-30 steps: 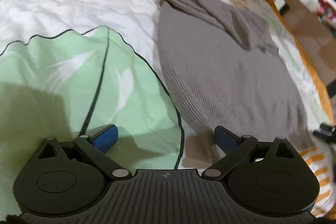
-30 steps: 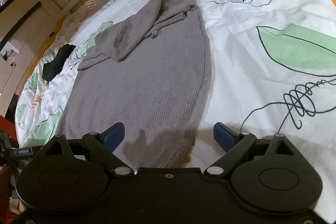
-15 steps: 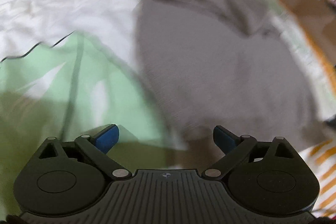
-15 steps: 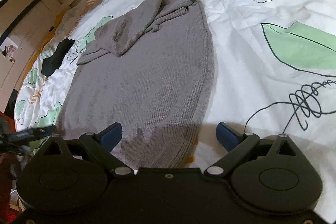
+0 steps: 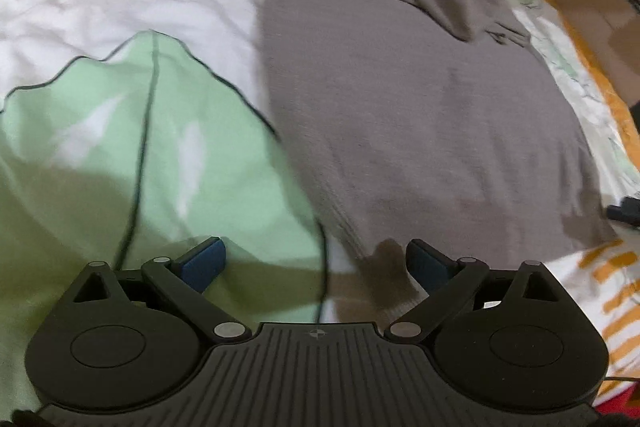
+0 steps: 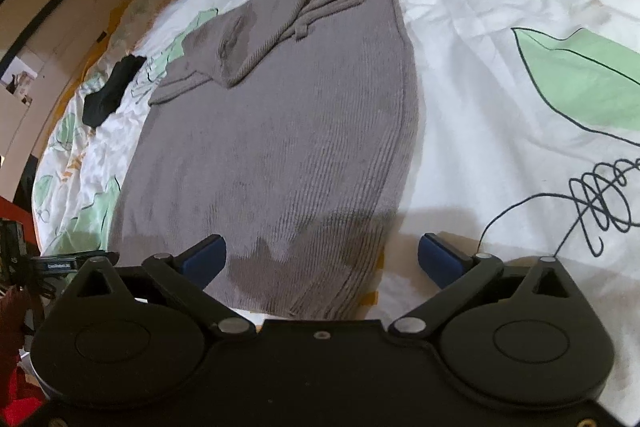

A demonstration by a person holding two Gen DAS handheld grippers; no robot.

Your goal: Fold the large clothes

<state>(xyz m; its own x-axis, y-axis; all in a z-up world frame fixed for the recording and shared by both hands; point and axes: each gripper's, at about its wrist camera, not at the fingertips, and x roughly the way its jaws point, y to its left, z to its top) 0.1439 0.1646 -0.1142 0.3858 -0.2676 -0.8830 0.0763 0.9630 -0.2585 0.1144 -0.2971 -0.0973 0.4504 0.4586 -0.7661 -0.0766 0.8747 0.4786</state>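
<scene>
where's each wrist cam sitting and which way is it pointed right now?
Left wrist: above the near left hem corner of the grey sweater, looking down along the bed; own left gripper, jaws open, nothing between.
Right wrist: above the near right hem corner, same heading; own right gripper, jaws just opened wider, over the hem, not gripping.
Shared: sweater, leaf-print duvet, black garment; right view catches the other gripper at its left edge.

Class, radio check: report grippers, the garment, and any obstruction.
Left gripper open, empty; right gripper jaws just opening, nothing gripped. Grey sweater flat on bedspread, sleeves folded in. Black garment lies clear.
</scene>
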